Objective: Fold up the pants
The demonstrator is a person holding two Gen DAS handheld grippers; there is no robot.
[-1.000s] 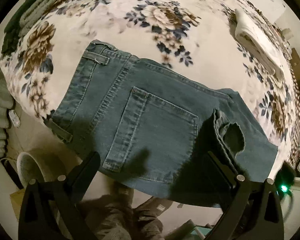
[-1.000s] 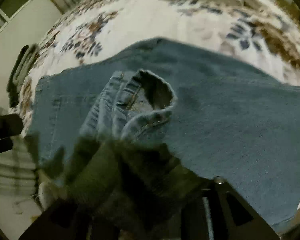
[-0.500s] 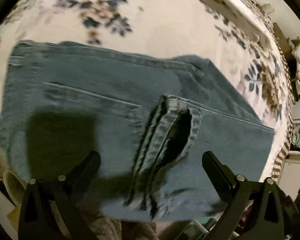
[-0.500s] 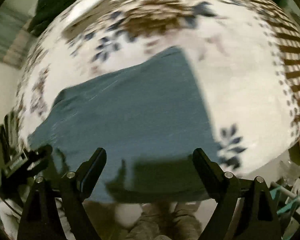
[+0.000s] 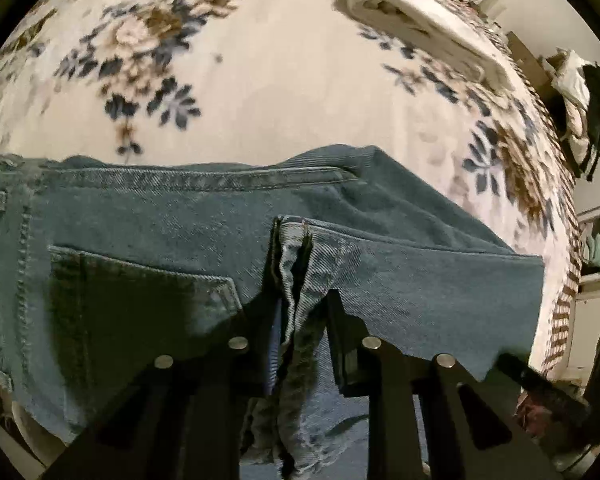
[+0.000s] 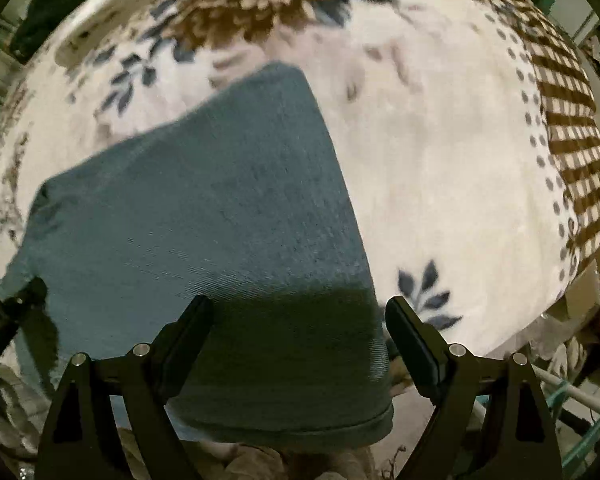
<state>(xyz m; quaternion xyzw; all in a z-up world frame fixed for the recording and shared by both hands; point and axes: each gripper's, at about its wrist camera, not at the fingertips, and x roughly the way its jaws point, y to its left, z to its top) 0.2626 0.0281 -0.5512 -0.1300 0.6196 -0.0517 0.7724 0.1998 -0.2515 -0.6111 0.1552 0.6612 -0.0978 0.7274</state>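
Observation:
Blue denim pants (image 5: 148, 232) lie partly folded on a floral bedspread (image 5: 260, 80), back pocket up, the legs doubled over the seat. In the left wrist view my left gripper (image 5: 300, 320) is shut on the bunched leg hems (image 5: 296, 264) at the near edge. In the right wrist view the folded leg end (image 6: 220, 208) of the pants hangs a little over the bed's front edge. My right gripper (image 6: 300, 320) is open and empty, with its jaws on either side of that fold's near right corner.
A folded white cloth (image 5: 420, 28) lies at the back right of the bed. Dark and white clothes (image 5: 588, 104) hang at the far right. The bedspread has a brown checked border (image 6: 572, 128). A teal rack (image 6: 588, 432) stands beside the bed.
My left gripper has moved forward and shut on the leg hems. My right gripper let go of the hems a second ago, swung right to the fold end and stays open.

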